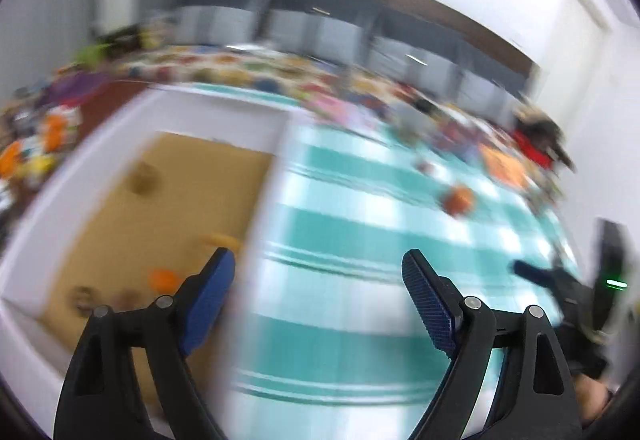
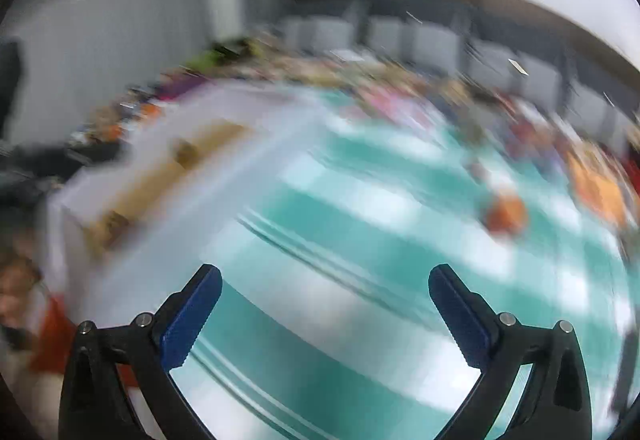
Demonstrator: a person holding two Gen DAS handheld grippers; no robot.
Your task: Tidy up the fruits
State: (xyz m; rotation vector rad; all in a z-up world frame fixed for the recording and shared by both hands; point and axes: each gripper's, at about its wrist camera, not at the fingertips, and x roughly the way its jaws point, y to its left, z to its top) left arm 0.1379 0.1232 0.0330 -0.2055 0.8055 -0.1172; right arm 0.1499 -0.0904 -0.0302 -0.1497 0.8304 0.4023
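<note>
Both views are motion-blurred. A white-walled box [image 1: 224,112] with a brown bottom stands on the left of a teal-and-white checked cloth [image 1: 352,240]. Small fruits lie in it, among them an orange one [image 1: 162,279] and a brownish one [image 1: 143,176]. An orange-red fruit [image 1: 458,200] lies on the cloth at the right; it also shows in the right wrist view [image 2: 506,214]. My left gripper [image 1: 318,266] is open and empty over the cloth beside the box's right wall. My right gripper [image 2: 325,280] is open and empty above the cloth, right of the box [image 2: 120,176].
A blurred row of many colourful items [image 1: 280,76] lines the far edge of the cloth. An orange flat item [image 1: 504,164] lies at the far right. The other gripper's dark body [image 1: 568,280] shows at the right edge of the left wrist view.
</note>
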